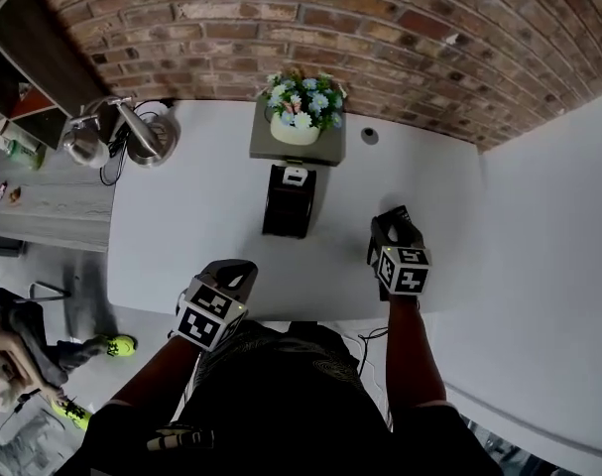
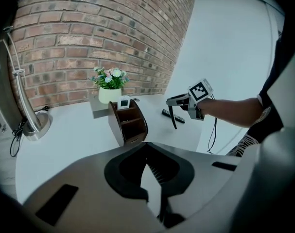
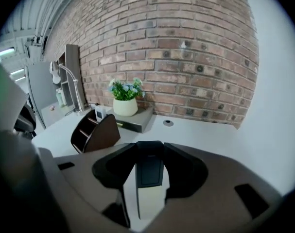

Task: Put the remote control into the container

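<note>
The dark brown open-fronted container [image 1: 289, 206] lies on the white table [image 1: 191, 226], in front of the flowerpot. My right gripper [image 1: 392, 218] hovers to its right, above the table. In the right gripper view the jaws [image 3: 150, 148] are shut on the top end of a dark, flat remote control [image 3: 150, 166], which hangs below them. The left gripper view shows that gripper [image 2: 170, 102] with the thin remote control [image 2: 175, 125] pointing down from it. My left gripper [image 1: 243, 266] waits near the table's front edge, its jaws [image 2: 154, 178] a narrow gap apart and empty.
A flowerpot [image 1: 299, 107] stands on a grey box against the brick wall. A chrome lamp and cables [image 1: 132, 132] sit at the back left, a cable hole [image 1: 369, 136] at the back right. A dark strip [image 2: 181, 120] lies on the table under the right gripper.
</note>
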`<state>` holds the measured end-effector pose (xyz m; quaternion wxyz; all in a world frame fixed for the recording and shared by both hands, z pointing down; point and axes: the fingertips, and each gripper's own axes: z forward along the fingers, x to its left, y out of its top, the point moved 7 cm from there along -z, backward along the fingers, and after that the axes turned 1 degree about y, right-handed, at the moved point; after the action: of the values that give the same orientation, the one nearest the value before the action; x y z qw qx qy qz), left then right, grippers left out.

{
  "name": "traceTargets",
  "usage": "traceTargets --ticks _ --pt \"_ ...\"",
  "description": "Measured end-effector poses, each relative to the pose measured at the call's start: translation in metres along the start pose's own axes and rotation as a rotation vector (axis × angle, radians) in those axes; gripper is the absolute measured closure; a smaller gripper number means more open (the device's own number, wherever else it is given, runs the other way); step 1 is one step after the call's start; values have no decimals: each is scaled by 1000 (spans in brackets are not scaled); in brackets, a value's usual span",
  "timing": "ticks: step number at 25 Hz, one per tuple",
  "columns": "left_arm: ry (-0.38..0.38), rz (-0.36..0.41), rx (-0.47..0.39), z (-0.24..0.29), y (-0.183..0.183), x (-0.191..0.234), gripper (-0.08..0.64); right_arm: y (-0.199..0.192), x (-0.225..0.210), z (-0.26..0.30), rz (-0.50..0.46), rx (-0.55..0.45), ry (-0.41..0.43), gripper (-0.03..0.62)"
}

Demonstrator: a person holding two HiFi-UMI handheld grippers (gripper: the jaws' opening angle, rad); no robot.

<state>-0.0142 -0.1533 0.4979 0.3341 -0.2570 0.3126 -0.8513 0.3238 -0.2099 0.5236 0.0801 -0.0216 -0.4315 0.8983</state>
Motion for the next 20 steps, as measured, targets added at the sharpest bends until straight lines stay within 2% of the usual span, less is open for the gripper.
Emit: traceTargets --ticks 7,13,17,20 --pt "-39 41 -29 -5 4 6 566 46 51 -49 158 -194 74 405" --pt "-22 35 -68 -27 -4 21 566 93 100 -39 315 -352 171 405" --pt "16 -2 -68 -46 -20 35 566 121 129 -11 301 -410 149 405" --pt "43 -25 -69 -59 -30 43 566 131 140 10 272 -440 84 405"
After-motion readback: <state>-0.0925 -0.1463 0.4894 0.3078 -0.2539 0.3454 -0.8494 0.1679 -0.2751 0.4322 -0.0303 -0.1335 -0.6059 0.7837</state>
